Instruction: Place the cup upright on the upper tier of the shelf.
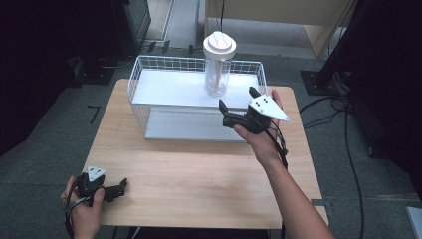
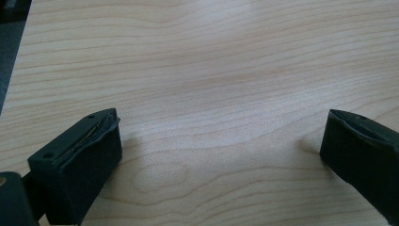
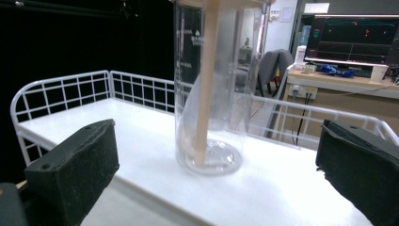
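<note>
jar on rack, table beneath

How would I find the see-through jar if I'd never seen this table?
Look at the wooden table, then at the white wire rack at its far side. On the rack's top shelf, toward the right, stands the jar, just beyond the open right tool. It is the one tall clear thing there, with a white lid and a pale wooden stick inside.

The light wood worktop stands on grey carpet floor crossed by black cables. Farther back, a desk carries a lit monitor, with what appears to be an office chair beside it.
</note>
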Action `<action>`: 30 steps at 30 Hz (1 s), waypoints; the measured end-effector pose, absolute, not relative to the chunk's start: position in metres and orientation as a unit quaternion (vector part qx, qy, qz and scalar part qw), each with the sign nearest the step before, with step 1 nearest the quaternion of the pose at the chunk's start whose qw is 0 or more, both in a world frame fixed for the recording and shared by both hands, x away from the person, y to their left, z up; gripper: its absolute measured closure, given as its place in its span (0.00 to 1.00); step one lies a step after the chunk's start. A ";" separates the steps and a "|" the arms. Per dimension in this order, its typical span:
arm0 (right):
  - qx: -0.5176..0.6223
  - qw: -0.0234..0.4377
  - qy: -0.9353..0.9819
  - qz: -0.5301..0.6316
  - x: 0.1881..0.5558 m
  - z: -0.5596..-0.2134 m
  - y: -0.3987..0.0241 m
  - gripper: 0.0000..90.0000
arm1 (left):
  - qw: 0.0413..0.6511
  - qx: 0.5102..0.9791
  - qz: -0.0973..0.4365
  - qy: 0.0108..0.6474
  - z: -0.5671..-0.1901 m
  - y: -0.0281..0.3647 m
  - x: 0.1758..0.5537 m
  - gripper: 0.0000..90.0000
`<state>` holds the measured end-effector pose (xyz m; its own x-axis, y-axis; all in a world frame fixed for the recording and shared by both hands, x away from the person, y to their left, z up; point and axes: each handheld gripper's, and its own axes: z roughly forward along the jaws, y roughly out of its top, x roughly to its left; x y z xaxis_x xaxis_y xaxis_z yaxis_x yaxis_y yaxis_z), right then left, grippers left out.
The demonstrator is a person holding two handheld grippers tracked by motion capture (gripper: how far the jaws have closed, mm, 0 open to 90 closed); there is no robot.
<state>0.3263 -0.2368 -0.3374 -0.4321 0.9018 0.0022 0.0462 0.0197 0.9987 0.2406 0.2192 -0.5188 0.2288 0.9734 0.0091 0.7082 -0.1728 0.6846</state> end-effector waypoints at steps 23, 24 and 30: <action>0.421 0.361 0.610 0.566 0.265 -0.401 -0.296 0.00 | 0.285 0.731 0.231 0.576 -0.519 0.219 0.240 0.00; 0.425 0.359 0.610 0.565 0.263 -0.404 -0.299 0.00 | 0.285 0.730 0.231 0.576 -0.519 0.219 0.240 0.00; 0.443 0.366 0.610 0.545 0.256 -0.423 -0.318 0.00 | 0.285 0.731 0.231 0.576 -0.519 0.219 0.240 0.00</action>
